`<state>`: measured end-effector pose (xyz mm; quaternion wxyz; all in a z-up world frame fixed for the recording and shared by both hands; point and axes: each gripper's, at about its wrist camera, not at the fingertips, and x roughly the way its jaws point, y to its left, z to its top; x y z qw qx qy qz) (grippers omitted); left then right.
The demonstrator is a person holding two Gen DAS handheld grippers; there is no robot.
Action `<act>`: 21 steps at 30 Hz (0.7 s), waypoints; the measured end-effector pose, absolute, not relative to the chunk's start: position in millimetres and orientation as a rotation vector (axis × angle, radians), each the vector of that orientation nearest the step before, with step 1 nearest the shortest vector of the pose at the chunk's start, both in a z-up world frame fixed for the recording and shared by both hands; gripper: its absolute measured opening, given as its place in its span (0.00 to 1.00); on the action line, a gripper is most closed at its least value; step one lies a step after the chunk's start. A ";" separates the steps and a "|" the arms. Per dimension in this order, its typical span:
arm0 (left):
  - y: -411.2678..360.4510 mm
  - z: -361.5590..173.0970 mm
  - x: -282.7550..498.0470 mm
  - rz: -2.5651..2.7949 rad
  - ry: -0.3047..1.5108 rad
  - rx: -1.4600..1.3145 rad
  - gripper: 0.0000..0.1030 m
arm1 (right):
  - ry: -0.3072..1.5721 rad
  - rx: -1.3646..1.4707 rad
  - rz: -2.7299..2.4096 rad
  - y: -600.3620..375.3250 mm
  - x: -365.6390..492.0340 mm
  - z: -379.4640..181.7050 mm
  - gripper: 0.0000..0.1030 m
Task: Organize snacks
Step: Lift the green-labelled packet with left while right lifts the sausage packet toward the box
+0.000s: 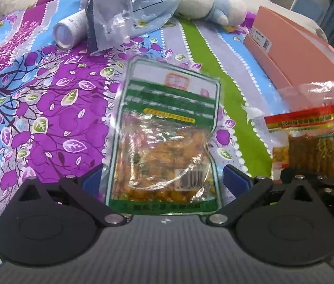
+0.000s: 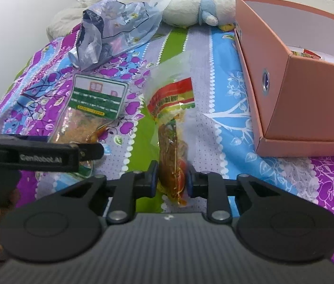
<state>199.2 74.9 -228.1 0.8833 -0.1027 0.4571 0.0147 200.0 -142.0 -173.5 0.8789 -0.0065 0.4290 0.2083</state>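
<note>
Between the right tongs (image 2: 171, 182): red snack packet (image 2: 173, 127), pinched.

We see a bed under a flowered sheet (image 1: 48, 108) — purple, blue and green stripes. On it lie a green snack packet (image 1: 167, 137), a white tube (image 1: 71, 32) beside a crumpled plastic bag (image 1: 110, 23), a blue-and-white soft toy (image 1: 212, 4) near the far edge, and a pink cardboard box (image 2: 297, 87) — open, off to the right.
</note>
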 end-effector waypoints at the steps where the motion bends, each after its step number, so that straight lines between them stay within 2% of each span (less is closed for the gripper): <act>1: 73.9 -228.6 199.2 0.035 0.951 -0.210 0.99 | 0.893 -0.015 0.435 -142.1 199.5 -173.3 0.25; 5: 72.9 -227.2 198.2 0.055 0.945 -0.210 0.97 | 0.890 -0.009 0.441 -142.1 198.9 -172.6 0.24; 15: 78.3 -212.8 187.0 0.087 0.918 -0.254 0.77 | 0.875 -0.018 0.438 -141.9 197.2 -163.2 0.18; 21: 75.9 -194.8 178.2 0.090 0.872 -0.260 0.75 | 0.866 -0.019 0.426 -143.1 196.5 -154.1 0.18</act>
